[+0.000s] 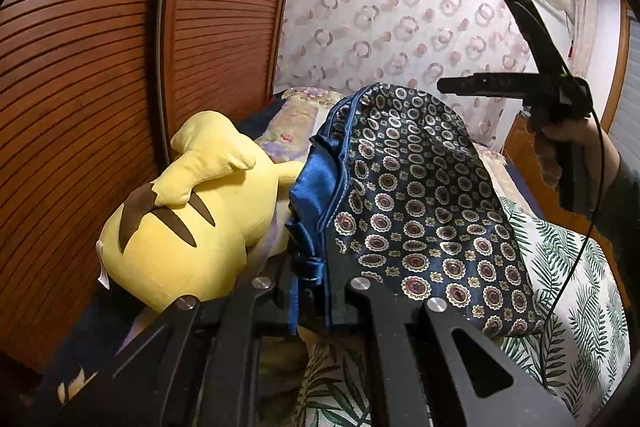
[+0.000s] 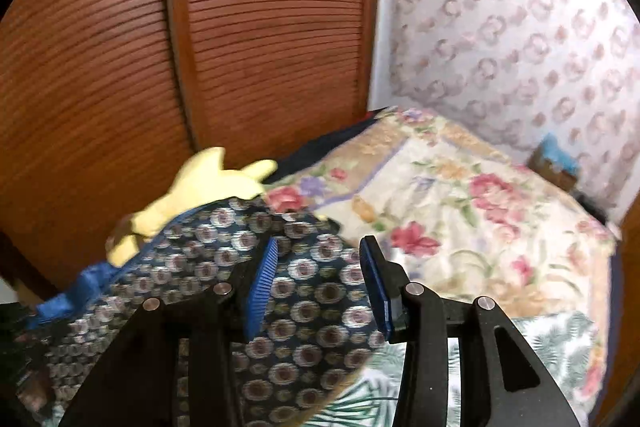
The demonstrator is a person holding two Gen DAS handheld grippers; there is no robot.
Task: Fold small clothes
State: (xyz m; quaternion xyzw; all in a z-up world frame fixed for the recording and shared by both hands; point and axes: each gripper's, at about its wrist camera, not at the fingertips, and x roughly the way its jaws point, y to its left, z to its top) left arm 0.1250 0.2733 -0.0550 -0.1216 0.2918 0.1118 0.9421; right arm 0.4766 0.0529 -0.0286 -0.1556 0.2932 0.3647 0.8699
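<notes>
Right wrist: apparently released patterned garment (image 2: 304, 311)

my left tongs (image 1: 308, 291): matte black linkage arms with cut-out slots, round silver pivot screws at the joints. my right tongs (image 2: 316, 283): same black frame and silver screws, with ribbed blue pads (image 2: 262, 291) on the fingers. seen from the left camera, the right tool is a black pistol-grip body with a thin black cable (image 1: 576, 251) trailing down, and my sleeve (image 1: 624, 203) is dark grey.
</notes>
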